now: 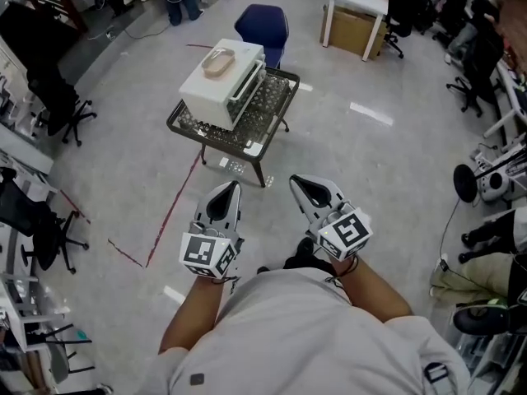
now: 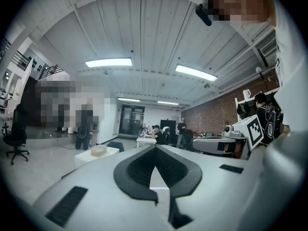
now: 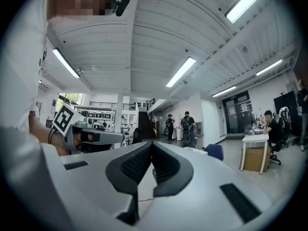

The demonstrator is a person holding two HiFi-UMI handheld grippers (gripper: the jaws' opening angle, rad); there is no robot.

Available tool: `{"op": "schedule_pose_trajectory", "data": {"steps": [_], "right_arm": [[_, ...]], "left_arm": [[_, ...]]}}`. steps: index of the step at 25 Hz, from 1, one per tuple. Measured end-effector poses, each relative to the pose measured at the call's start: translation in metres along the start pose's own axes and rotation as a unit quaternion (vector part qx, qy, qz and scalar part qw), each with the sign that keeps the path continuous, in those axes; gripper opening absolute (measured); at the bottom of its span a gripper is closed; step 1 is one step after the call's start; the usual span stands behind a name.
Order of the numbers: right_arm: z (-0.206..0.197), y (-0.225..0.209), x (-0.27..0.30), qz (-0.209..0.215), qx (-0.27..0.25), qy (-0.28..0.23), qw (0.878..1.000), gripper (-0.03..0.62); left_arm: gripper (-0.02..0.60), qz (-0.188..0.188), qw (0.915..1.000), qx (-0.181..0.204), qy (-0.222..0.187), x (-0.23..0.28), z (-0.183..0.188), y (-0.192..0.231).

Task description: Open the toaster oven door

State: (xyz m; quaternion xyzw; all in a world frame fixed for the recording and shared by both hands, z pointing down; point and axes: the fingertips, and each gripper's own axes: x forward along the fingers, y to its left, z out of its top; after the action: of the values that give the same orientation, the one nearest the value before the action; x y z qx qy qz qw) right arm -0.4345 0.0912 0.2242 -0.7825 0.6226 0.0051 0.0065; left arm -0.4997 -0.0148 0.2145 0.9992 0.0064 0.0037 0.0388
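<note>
White toaster oven (image 1: 224,85) sat on a black mesh table (image 1: 275,120), far from you across open grey floor (image 1: 370,188). Its front, with the bar handle (image 1: 247,85), faced right and a little toward you. The door looked flat against the body, closed as far as the head view showed. A tan dish-like thing (image 1: 219,61) rested on its top; I couldn't tell what it was. A blue chair (image 1: 263,25) stood just beyond the table, on the far side.

You held both grippers close to your body, side by side, tips pointing toward the table but well short of it. Left gripper (image 1: 235,188): jaws pressed together, dark pads meeting at the tip, nothing between them. Right gripper (image 1: 296,181): the same, jaws closed tip to tip and pinching nothing. Each marker cube sat just ahead of your wrist, the left cube (image 1: 207,255) and the right cube (image 1: 344,233). Neither gripper touched the oven or the table.

A line of red tape (image 1: 177,200) ran on the floor from near the table's left corner down toward the near left. Far right, a white desk (image 1: 356,0) had a cardboard box (image 1: 352,30) under it, with seated people beyond. Black office chairs (image 1: 58,105) stood along the left edge. In the left gripper view the oven showed small and low at left, past the closed tips, with the room behind it.
</note>
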Motion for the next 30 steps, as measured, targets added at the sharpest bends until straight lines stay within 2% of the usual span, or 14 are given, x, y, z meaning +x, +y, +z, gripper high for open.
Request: {"op": "schedule_pose_trajectory", "data": {"steps": [7, 16, 23, 30], "right_arm": [[-0.011, -0.079, -0.009, -0.004, 0.009, 0.014, 1.000, 0.018], [-0.007, -0.169, -0.049, -0.028, 0.005, 0.017, 0.999, 0.018], [-0.011, -0.207, -0.065, -0.045, 0.012, 0.023, 0.999, 0.018], [-0.017, -0.236, -0.051, -0.059, 0.019, 0.029, 0.998, 0.018]], "left_arm": [[0.015, -0.007, 1.0000, -0.004, 0.004, 0.083, -0.008, -0.016], [0.015, -0.033, 0.9994, -0.005, 0.003, 0.181, -0.007, -0.065], [0.015, -0.055, 0.9984, -0.008, 0.014, 0.223, -0.014, -0.088], [0.017, -0.070, 0.9972, -0.009, 0.022, 0.259, -0.020, -0.083]]}}
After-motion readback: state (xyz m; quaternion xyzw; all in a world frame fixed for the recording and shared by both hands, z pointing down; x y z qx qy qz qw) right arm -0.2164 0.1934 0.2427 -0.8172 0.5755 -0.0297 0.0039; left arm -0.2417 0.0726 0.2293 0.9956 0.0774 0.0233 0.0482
